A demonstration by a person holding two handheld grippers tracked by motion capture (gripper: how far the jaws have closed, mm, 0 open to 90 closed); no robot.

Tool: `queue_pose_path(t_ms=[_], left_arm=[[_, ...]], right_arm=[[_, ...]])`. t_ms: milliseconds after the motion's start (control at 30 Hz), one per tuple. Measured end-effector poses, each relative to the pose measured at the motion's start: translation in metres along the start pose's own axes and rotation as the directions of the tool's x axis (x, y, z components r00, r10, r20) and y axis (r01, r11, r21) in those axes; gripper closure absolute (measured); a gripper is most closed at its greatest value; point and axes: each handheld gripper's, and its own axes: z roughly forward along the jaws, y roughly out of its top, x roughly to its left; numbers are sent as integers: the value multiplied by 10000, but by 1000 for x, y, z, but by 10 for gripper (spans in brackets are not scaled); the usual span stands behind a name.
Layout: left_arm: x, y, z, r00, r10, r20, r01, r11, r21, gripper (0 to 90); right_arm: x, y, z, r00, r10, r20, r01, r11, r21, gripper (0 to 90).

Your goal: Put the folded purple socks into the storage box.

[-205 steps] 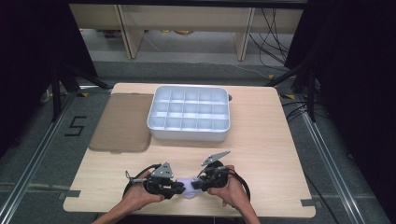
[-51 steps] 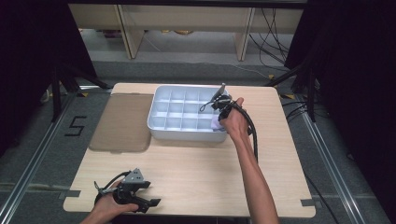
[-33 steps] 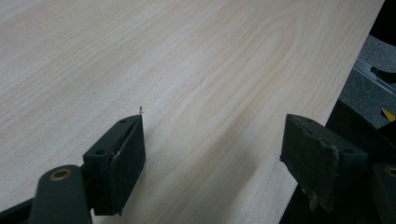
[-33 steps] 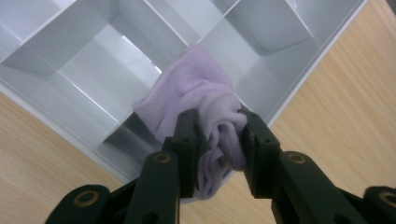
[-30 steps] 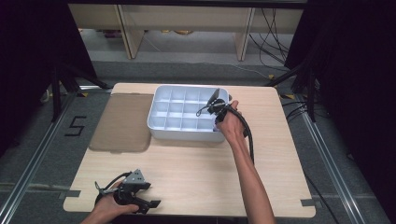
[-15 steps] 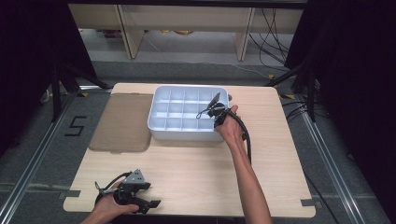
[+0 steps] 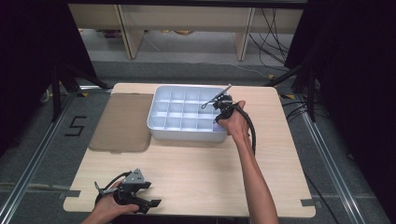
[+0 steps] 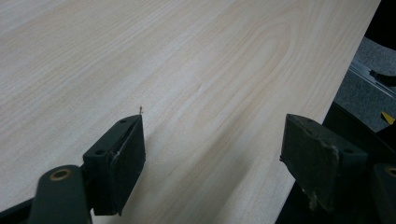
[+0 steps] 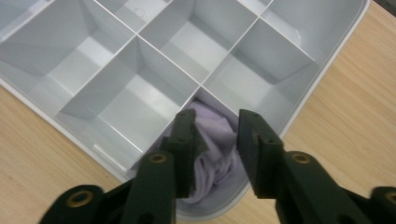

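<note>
The right tongs (image 9: 212, 140) hang narrowly apart over a lilac cloth (image 9: 215, 154) in the grey tray's (image 9: 299, 109) corner compartment; the left tongs (image 8: 212, 154) rest wide apart on the worktop (image 8: 187, 70).

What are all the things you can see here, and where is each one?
Table: one, light wood, middle of the high view.
Compartment tray: one, pale grey, far middle of the table.
Lilac cloth: one, bunched in the tray's near right corner compartment.
Brown lid: one, flat, left of the tray.
Shelving unit: one, beige, beyond the table.
Left gripper: black, jaws wide open, near left corner of the table.
Right gripper: black, jaws either side of the cloth, grip unclear.
</note>
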Motion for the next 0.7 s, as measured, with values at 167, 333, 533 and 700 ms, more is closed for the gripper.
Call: queue_pose_path(t_ms=[167, 333, 533, 700], left_arm=[[0, 0, 0, 9999, 129, -14, -129, 9999, 59, 212], [-2, -1, 1, 10000, -91, 37, 91, 10000, 21, 211], [-1, 0, 0, 10000, 6, 57, -5, 10000, -56, 212], [-3, 0, 0, 9999, -52, 157, 53, 10000, -68, 212]], right_arm=[[1, -1, 6, 9992, -191, -338, 205, 9990, 391, 818], [6, -5, 25, 9971, -231, -727, 296, 9956, 894, 860], [5, -9, 37, 9947, 71, -1027, 38, 9945, 1048, 865], [5, -11, 45, 9950, 59, -1000, 54, 9937, 1123, 868]])
